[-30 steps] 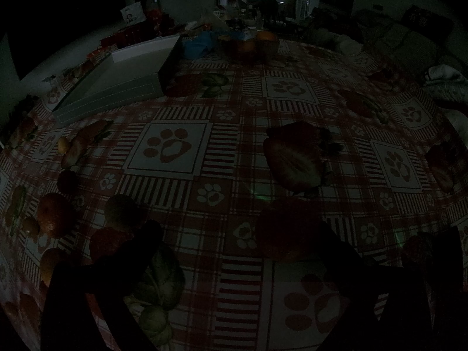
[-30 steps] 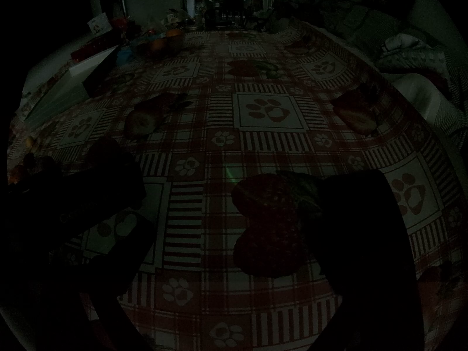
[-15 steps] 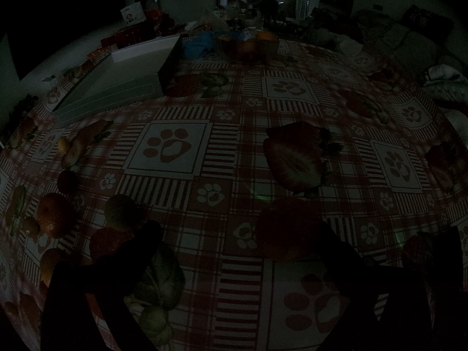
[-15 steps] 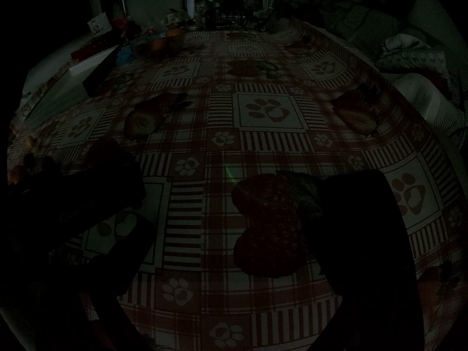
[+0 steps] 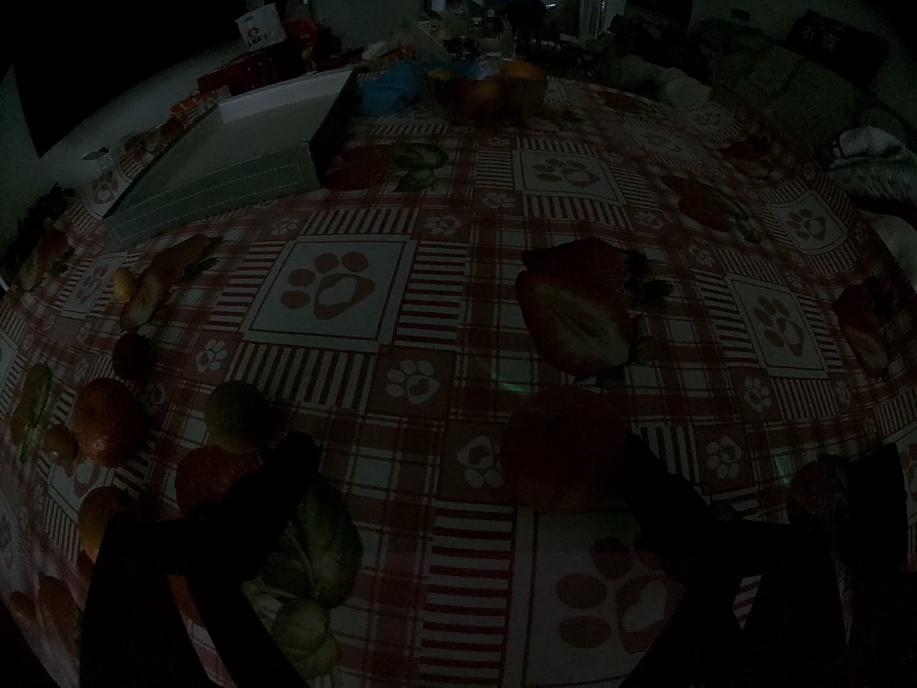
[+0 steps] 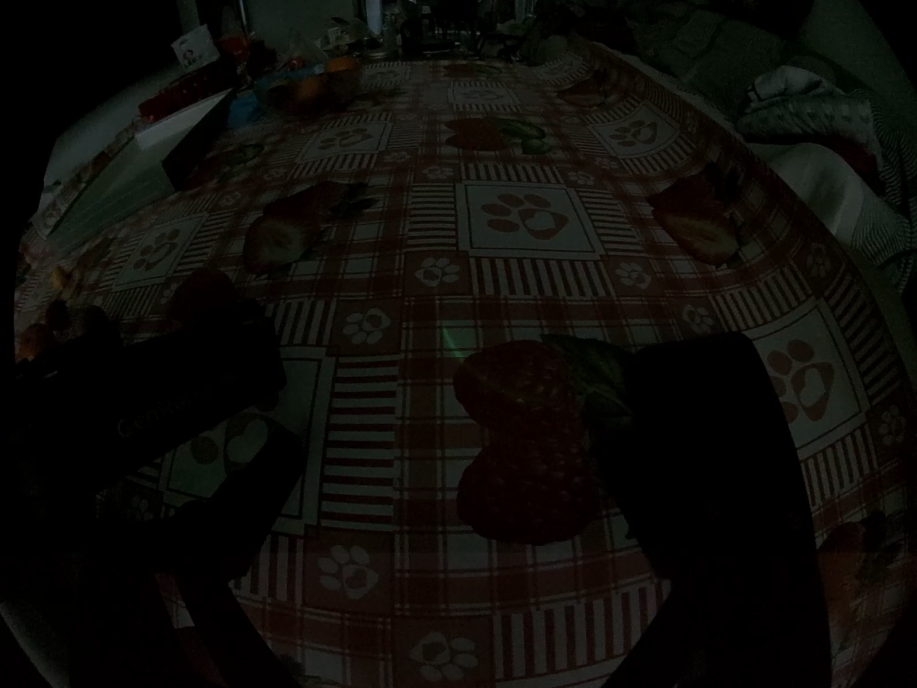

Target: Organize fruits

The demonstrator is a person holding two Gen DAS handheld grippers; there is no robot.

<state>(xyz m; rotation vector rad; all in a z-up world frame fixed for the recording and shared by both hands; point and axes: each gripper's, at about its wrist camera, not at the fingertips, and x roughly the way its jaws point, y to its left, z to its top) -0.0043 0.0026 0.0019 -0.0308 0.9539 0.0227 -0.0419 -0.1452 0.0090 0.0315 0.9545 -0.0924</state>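
Observation:
The scene is very dark. In the left wrist view, several loose fruits lie at the table's left: an orange [image 5: 106, 421], a greenish fruit [image 5: 238, 415], a red one [image 5: 212, 476] and a small lemon [image 5: 123, 284]. My left gripper [image 5: 467, 447] is open just right of them, low over the cloth. A dark red round shape [image 5: 564, 447], maybe a fruit, sits by its right finger. A bowl of oranges [image 5: 487, 89] stands at the far end. My right gripper [image 6: 481, 430] is open over a printed strawberry, with nothing between its fingers.
A white box [image 5: 240, 166] lies at the back left, beside a blue bag [image 5: 390, 89]. The tablecloth [image 6: 527, 218] is printed with paw prints and strawberries that resemble real fruit. A sofa with bedding [image 6: 802, 103] runs along the right. The left gripper's body [image 6: 143, 401] fills the right view's left.

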